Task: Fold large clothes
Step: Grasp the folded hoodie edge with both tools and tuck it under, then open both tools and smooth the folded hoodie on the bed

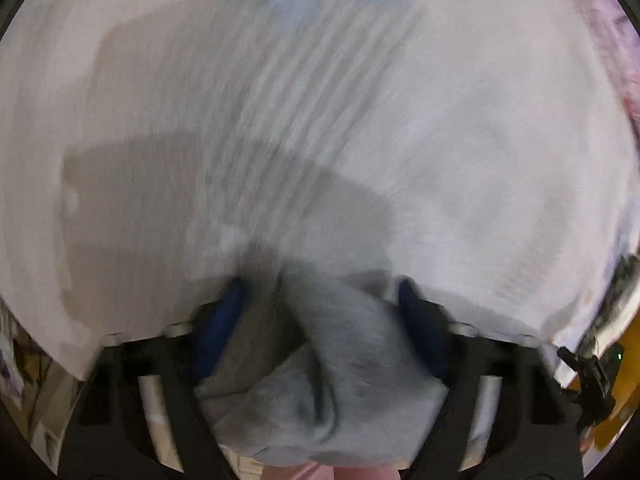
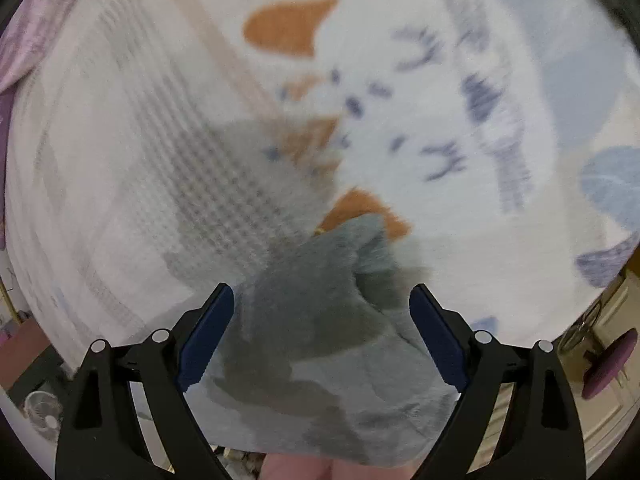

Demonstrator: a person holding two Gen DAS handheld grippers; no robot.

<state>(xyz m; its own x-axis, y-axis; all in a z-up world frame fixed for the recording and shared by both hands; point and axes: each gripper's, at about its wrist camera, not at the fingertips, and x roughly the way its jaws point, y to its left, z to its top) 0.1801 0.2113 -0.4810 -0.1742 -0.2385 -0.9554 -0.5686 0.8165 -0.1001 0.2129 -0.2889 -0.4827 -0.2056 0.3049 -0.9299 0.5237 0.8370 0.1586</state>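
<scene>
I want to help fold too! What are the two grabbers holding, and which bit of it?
Grey cloth bunches between both the left gripper and right gripper, but the fingers stand wide apart, and blur hides whether they grip it.

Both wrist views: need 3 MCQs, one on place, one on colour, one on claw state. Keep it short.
1. Where is the grey garment in the right wrist view?
A. between the two fingers of the right claw
B. far off at the top edge
C. outside the fingers, to the left

2. What colour are the pads of the left claw?
A. red
B. dark blue
C. white

3. How do the fingers of both claws stand?
A. pressed fully together
B. one claw closed, one spread
C. spread apart, with bunched grey cloth between them

Answers:
1 A: the grey fabric fills the gap between the fingers, over the patterned bedspread.
2 B: both pads show dark blue against the black frame.
3 C: a wide gap filled with cloth shows in each view; whether the pads pinch it is unclear.
</scene>
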